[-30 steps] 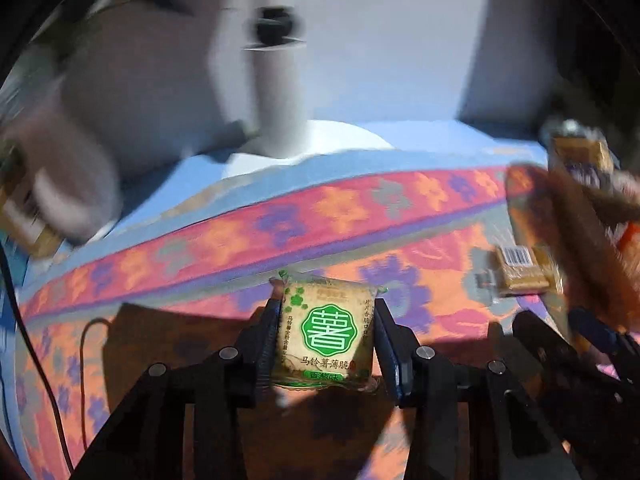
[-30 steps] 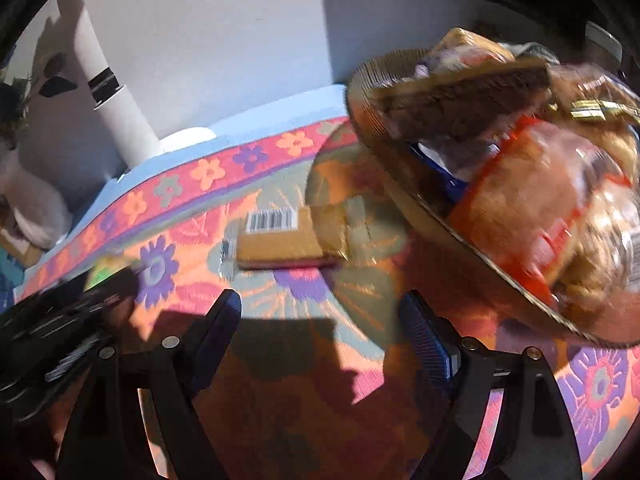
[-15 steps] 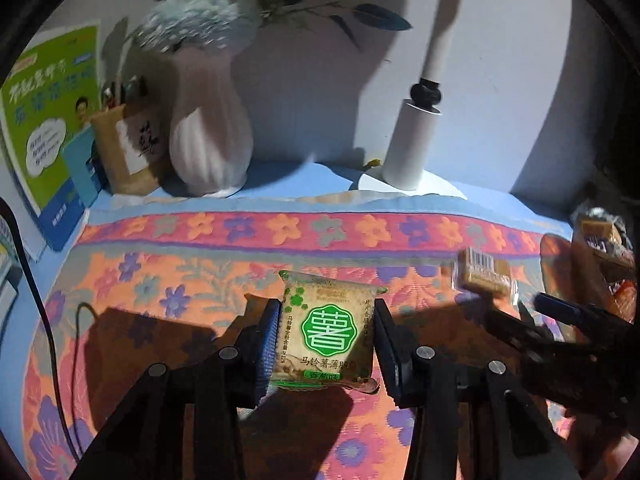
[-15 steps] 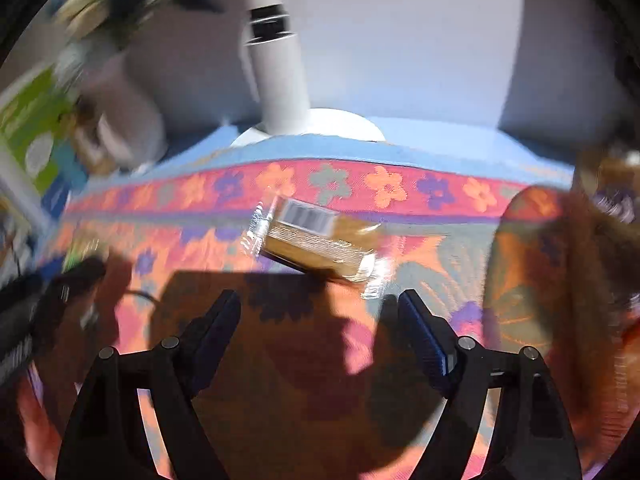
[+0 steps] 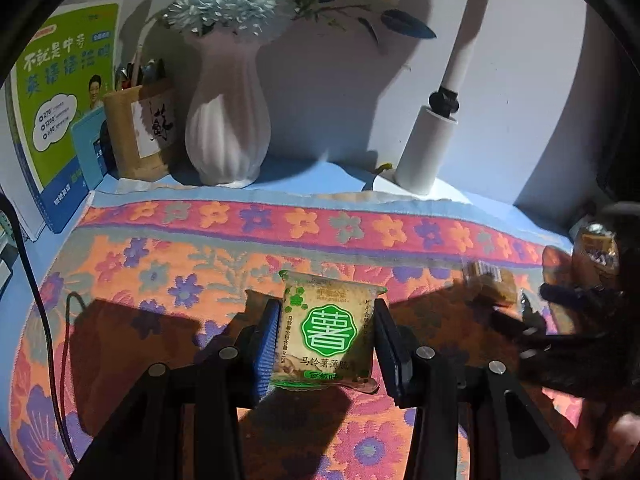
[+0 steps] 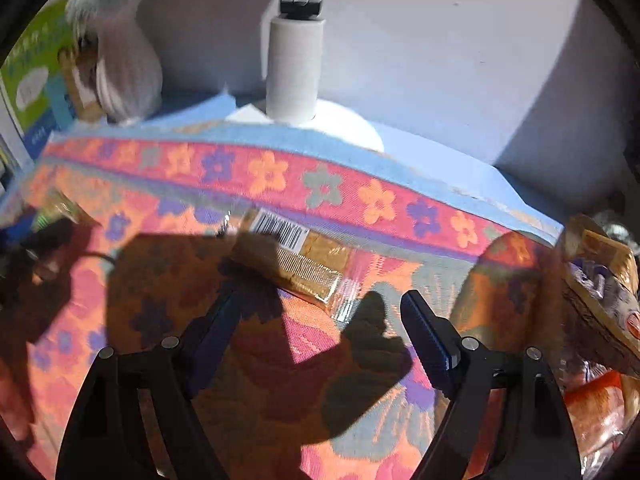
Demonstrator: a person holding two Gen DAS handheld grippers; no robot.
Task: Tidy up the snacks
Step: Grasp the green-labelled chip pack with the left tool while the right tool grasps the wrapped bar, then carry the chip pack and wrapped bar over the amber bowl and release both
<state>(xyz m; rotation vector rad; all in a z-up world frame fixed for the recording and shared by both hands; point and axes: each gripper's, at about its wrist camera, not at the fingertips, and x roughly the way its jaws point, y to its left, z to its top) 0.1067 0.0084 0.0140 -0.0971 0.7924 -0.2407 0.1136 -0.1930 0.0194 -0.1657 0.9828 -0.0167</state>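
Green-and-tan snack packet [image 5: 327, 335] sits pinched between the two fingers of my left gripper [image 5: 326, 338], held above the flowered cloth [image 5: 200, 256]. My right gripper [image 6: 320, 332] is spread wide with nothing in it, and a gold barcoded snack bar [image 6: 292, 258] lies on the cloth just ahead of its fingertips. Bagged snacks fill a basket [image 6: 600, 280] at the right.
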